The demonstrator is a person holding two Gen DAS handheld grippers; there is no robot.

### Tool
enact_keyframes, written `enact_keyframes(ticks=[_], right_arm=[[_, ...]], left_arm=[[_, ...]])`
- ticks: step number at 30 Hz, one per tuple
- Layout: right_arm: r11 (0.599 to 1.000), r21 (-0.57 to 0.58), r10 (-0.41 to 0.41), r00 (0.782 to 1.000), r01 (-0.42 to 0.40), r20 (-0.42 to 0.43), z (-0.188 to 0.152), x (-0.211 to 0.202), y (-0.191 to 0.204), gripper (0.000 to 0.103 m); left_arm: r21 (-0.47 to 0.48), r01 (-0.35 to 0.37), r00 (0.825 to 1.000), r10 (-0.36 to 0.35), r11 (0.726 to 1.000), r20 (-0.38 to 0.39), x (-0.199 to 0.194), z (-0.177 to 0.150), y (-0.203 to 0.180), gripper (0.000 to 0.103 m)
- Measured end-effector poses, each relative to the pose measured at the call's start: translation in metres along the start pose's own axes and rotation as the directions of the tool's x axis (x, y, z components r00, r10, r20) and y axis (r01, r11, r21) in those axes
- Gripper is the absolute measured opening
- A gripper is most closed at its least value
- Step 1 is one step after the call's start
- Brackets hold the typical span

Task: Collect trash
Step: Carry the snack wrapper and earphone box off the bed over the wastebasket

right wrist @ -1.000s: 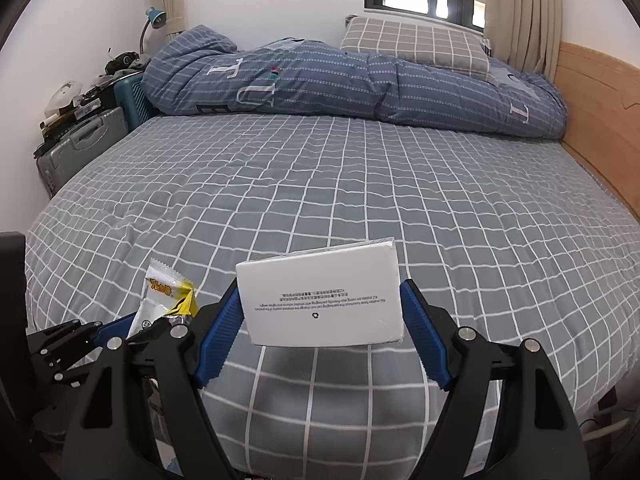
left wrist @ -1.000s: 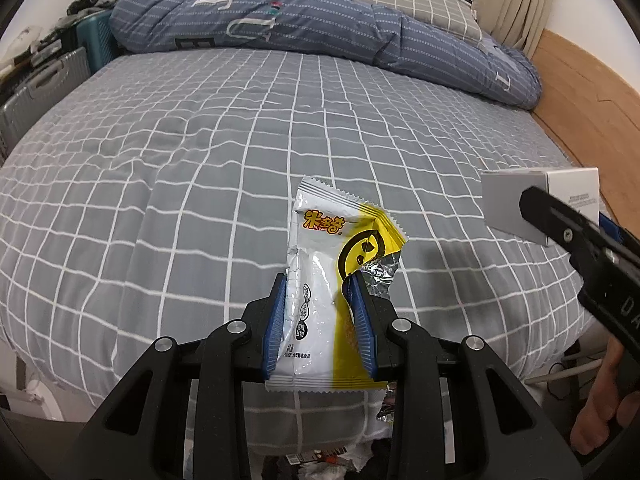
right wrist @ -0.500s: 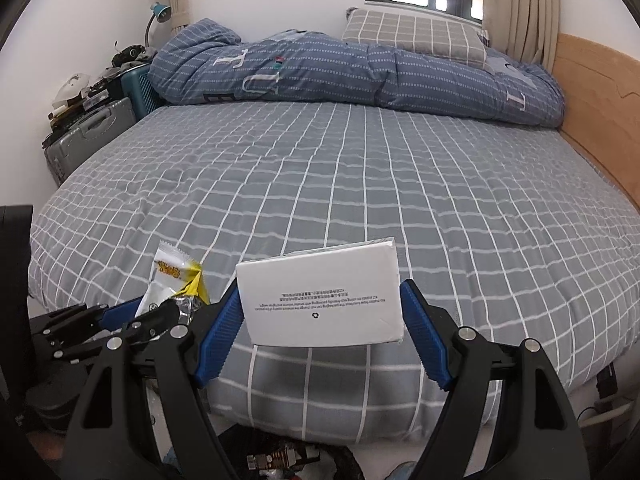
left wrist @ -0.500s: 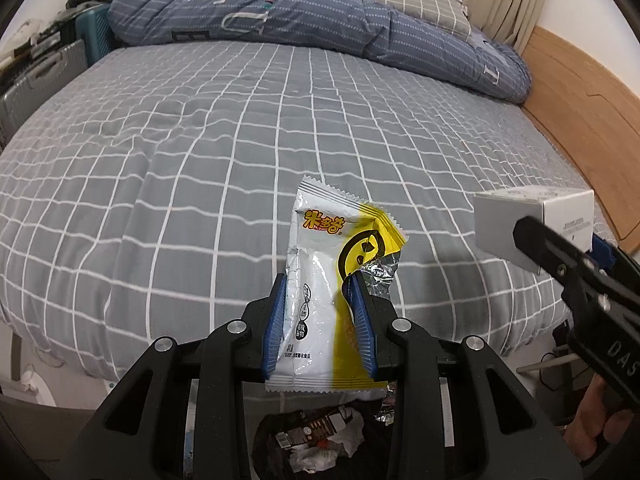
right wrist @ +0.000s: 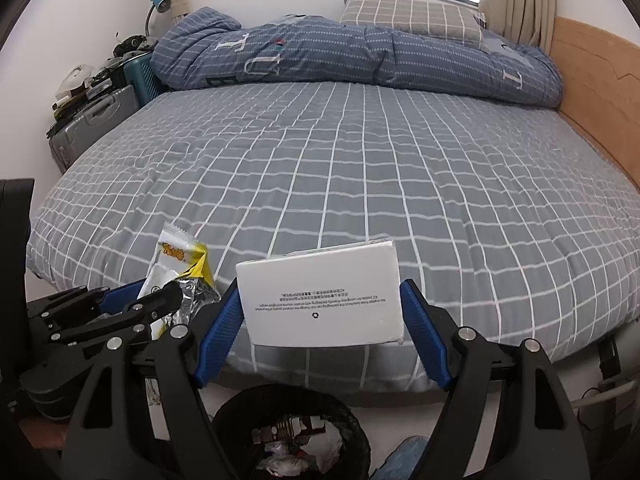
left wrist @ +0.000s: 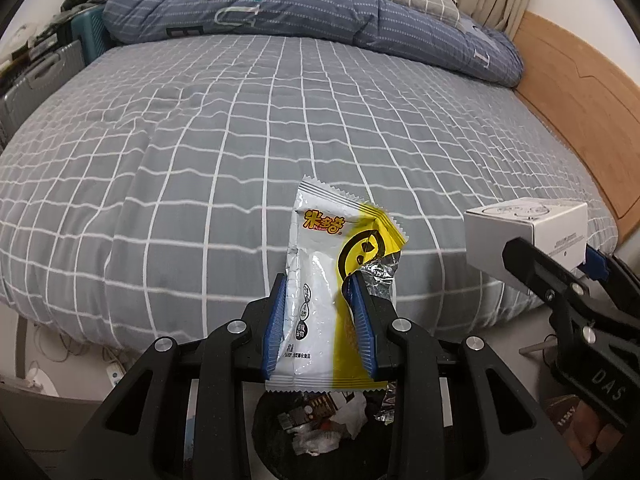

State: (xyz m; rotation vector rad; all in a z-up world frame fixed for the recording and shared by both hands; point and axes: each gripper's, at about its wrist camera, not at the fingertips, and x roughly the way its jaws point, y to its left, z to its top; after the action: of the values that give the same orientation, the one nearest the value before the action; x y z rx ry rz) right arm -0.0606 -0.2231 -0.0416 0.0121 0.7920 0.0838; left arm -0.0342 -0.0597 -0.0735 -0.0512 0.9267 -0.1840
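My left gripper (left wrist: 319,286) is shut on a white and yellow snack wrapper (left wrist: 320,280) with a torn foil edge, which stands upright between the blue pads. My right gripper (right wrist: 320,300) is shut on a white cardboard box (right wrist: 322,298), held by its two ends. Each gripper shows in the other's view: the right gripper with the box (left wrist: 524,236) at the right, the left gripper with the wrapper (right wrist: 178,264) at the lower left. A black trash bin (right wrist: 352,424) with crumpled litter inside stands on the floor below both grippers, also visible as the bin (left wrist: 268,432) under the left gripper.
A bed with a grey checked cover (right wrist: 340,180) fills the view ahead; its near edge is just beyond the bin. A blue duvet (right wrist: 340,56) and a pillow (right wrist: 412,14) lie at the far end. Suitcases (right wrist: 92,120) stand at the left, a wooden headboard (right wrist: 592,80) at the right.
Both grippers have drawn back from the bed with their loads still held. The bed's near edge and the trash bin on the floor have come into view beneath them.
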Motion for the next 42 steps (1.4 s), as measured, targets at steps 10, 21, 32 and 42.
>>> enact_keyframes(ticks=[10, 21, 32, 42], right_arm=[[1.000, 0.017, 0.005, 1.000, -0.004, -0.020, -0.029, -0.020, 0.001, 0.074], [1.000, 0.019, 0.026, 0.998, -0.025, -0.061, -0.063, -0.041, 0.012, 0.074], [1.000, 0.018, 0.013, 0.991, -0.010, -0.130, -0.099, -0.049, 0.016, 0.074], [1.000, 0.012, -0.001, 0.963, 0.004, -0.270, -0.133, -0.001, 0.004, 0.074]], left_arm=[[0.012, 0.004, 1.000, -0.004, 1.000, -0.026, -0.015, -0.032, -0.005, 0.031], [0.007, 0.014, 0.997, -0.014, 1.000, -0.072, -0.035, -0.074, -0.007, 0.031], [0.008, -0.008, 0.988, 0.009, 1.000, -0.152, -0.042, -0.117, -0.003, 0.031], [0.035, -0.049, 0.974, 0.056, 0.998, -0.222, -0.002, -0.150, 0.009, 0.031]])
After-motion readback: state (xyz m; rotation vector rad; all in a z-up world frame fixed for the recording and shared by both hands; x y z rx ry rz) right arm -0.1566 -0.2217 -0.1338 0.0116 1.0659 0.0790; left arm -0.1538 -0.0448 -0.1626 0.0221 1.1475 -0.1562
